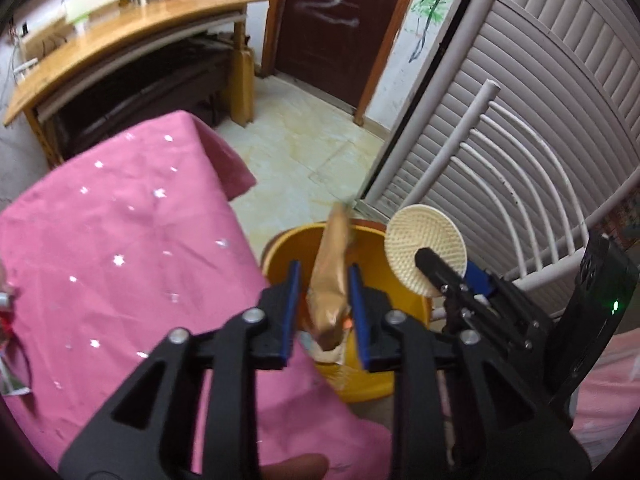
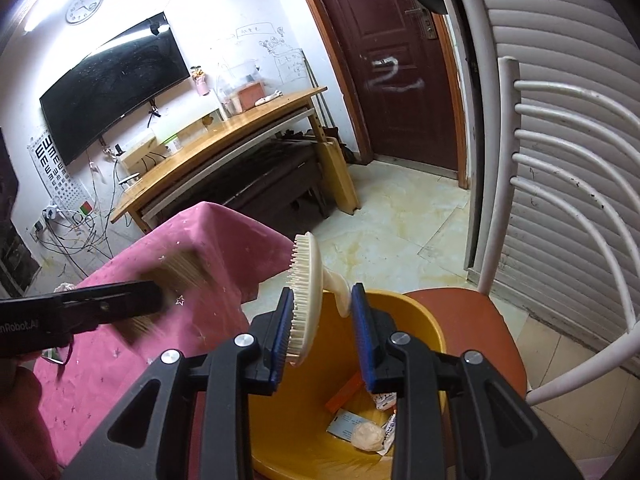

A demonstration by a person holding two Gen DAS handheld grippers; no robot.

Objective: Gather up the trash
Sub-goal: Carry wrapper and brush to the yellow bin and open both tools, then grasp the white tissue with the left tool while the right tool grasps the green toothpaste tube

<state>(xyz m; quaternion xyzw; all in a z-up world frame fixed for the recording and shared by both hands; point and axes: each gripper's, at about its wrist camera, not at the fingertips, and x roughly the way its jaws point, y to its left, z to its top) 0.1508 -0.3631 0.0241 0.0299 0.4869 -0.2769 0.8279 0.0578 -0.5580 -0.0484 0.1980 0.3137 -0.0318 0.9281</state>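
A yellow plastic bin (image 1: 380, 380) stands beside the pink-clothed table (image 1: 120, 248); it also shows in the right wrist view (image 2: 416, 320). My left gripper (image 1: 325, 280) is shut on a gold wrapper (image 1: 330, 280) and holds it over the bin's rim. My right gripper (image 2: 320, 300) is shut on a cream round bristle brush (image 2: 306, 300) above the bin; the brush also shows in the left wrist view (image 1: 424, 248). Inside the bin lie an orange box (image 2: 346, 392), a crumpled cream wad (image 2: 366, 436) and paper scraps.
A white chair (image 2: 560, 208) with a red-brown seat (image 2: 480, 320) stands right of the bin, before a white louvered door (image 1: 540, 92). A wooden desk (image 2: 224, 144) and dark red door (image 2: 396, 60) are beyond. A red-and-silver wrapper (image 1: 10, 328) lies at the table's left edge.
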